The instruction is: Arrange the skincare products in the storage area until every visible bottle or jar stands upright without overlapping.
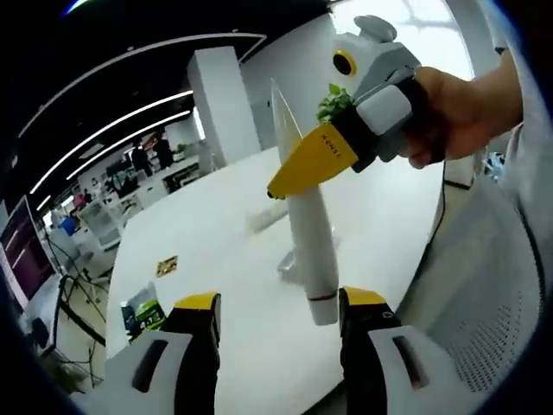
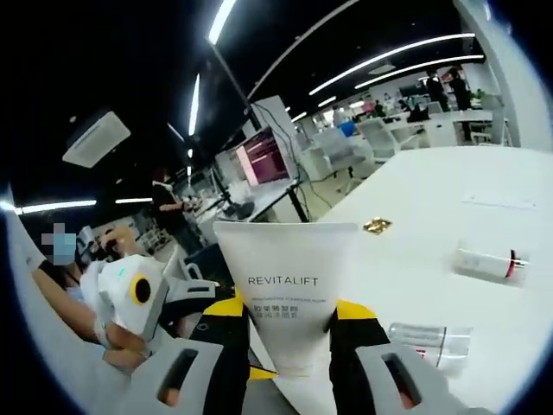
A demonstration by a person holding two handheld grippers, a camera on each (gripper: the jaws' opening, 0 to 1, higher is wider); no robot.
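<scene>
a white tube (image 2: 289, 290) marked "revitalift" is clamped between the right gripper (image 2: 289, 346) jaws, above the white table (image 2: 432, 225). in the left gripper view, the left gripper (image 1: 276, 324) is seen spread apart, gripping nothing, beside the tube's cap end.

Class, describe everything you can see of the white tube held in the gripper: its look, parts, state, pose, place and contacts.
The white tube looks like soft plastic, printed REVITALIFT with smaller lines beneath. Its wide, flat crimped end points away from the right gripper, whose yellow-tipped jaws clamp its narrower lower part. In the left gripper view the same tube is seen edge-on, tapering to a round cap with a thin dark ring, held above the white table. The cap end hangs between the left gripper's open jaws, apparently without touching them.
</scene>
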